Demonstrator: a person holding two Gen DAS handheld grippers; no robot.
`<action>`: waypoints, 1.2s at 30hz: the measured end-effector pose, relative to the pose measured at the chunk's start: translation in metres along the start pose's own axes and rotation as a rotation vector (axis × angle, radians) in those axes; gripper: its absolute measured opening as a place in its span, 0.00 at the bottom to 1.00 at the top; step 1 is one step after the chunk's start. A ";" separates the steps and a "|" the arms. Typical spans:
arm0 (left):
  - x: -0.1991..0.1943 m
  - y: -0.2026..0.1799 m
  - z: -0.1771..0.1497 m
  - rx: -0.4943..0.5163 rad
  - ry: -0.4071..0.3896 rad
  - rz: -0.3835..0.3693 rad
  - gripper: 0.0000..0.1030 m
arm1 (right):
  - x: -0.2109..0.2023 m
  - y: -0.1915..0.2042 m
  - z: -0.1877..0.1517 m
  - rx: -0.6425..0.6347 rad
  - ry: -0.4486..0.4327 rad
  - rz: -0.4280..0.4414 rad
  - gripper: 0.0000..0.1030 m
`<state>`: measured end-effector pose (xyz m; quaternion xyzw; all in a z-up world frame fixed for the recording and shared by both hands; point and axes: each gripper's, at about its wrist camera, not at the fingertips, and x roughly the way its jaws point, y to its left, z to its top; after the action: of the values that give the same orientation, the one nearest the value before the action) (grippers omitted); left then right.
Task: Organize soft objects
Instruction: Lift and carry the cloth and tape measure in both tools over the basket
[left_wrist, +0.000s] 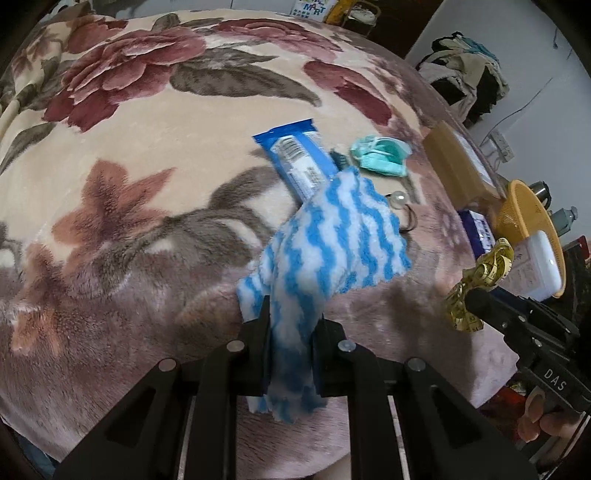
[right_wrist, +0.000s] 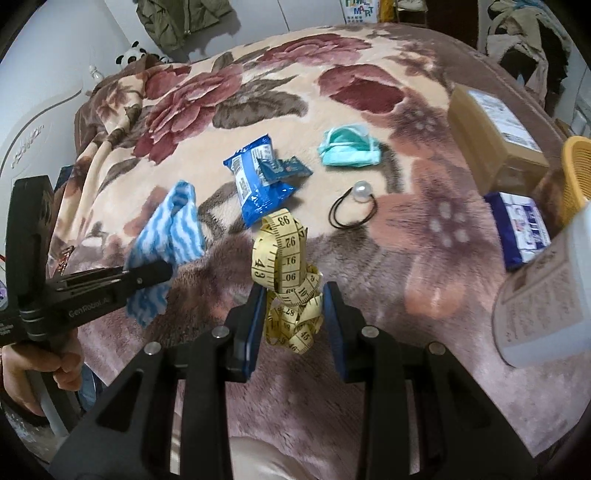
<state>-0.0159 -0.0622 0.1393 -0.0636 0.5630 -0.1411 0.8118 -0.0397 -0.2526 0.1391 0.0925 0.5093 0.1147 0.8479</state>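
a bed covered by a floral blanket (right_wrist: 258, 110), seen from two handheld grippers. the left gripper (left_wrist: 291, 317) is clamped on a blue-and-white striped fleece cloth (left_wrist: 332, 236), which hangs lifted above the blanket; its long axis runs forward and to the right from the jaws, with a loose tail drooping behind them. the right gripper (right_wrist: 295, 299) is clamped on a bunched yellow tape measure (right_wrist: 284, 266), loops rising above the jaws and dangling below, also clear of the blanket.

an orange mesh basket (right_wrist: 576, 177) sits at the right edge of the bed, with a white bottle (right_wrist: 546, 295) leaning from it. it lies just to the right of the right gripper and well to the right of the left one, so the right hand is judged nearer for a drop there, if that is where soft things go.

left on the blanket ahead of both grippers: a blue snack packet (right_wrist: 258, 181), a folded teal face mask (right_wrist: 349, 149), a black hair tie with a pearl (right_wrist: 354, 206), a cardboard box (right_wrist: 495, 129) and a blue tissue pack (right_wrist: 521, 229) by the basket.
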 end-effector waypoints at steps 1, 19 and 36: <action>-0.002 -0.004 0.000 0.004 -0.001 -0.002 0.15 | -0.003 -0.002 0.000 0.001 -0.003 -0.001 0.31; -0.028 -0.063 0.016 0.074 -0.037 -0.050 0.15 | -0.056 -0.029 0.007 0.025 -0.083 -0.006 0.31; -0.045 -0.122 0.037 0.128 -0.075 -0.106 0.15 | -0.100 -0.058 0.022 0.033 -0.157 -0.046 0.31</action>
<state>-0.0155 -0.1673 0.2249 -0.0467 0.5180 -0.2171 0.8260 -0.0602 -0.3378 0.2177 0.1033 0.4451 0.0792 0.8860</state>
